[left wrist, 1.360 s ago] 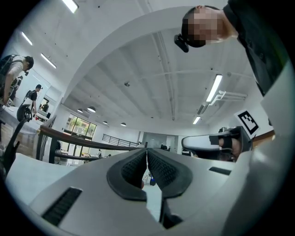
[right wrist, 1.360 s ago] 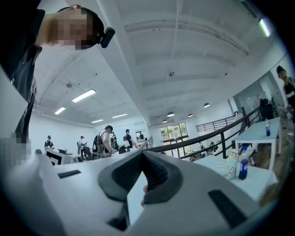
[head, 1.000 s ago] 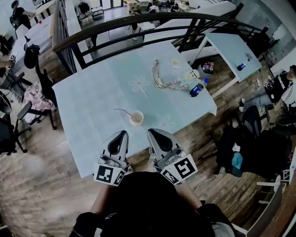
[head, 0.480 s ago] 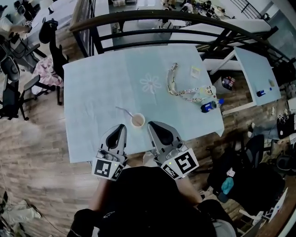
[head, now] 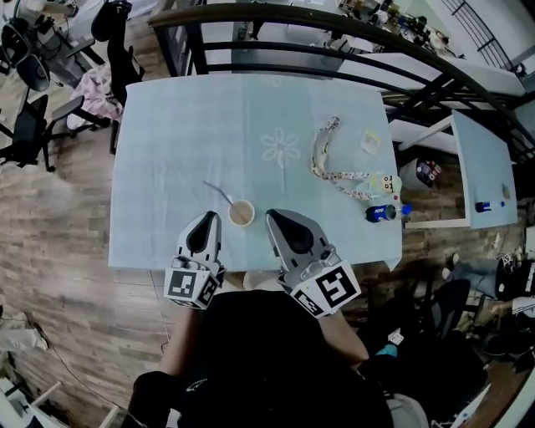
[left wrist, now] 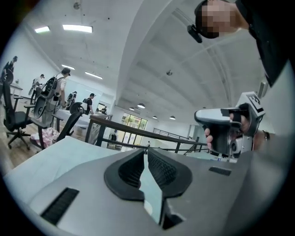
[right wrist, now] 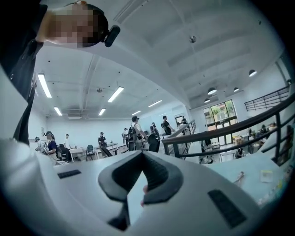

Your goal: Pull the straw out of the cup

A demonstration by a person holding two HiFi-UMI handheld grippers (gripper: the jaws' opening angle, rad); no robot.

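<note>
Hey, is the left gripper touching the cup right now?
Apart. The head view shows a strip of bare tablecloth between the left gripper and the cup. The gripper's jaws are shut, with nothing between them.

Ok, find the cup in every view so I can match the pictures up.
Head view: the cup stands near the table's near edge, its straw leaning up-left.
Left gripper view: not in it.
Right gripper view: not in it.
Shared landmark: the dark railing past the table's far edge, also seen from the left gripper and from the right gripper.
</note>
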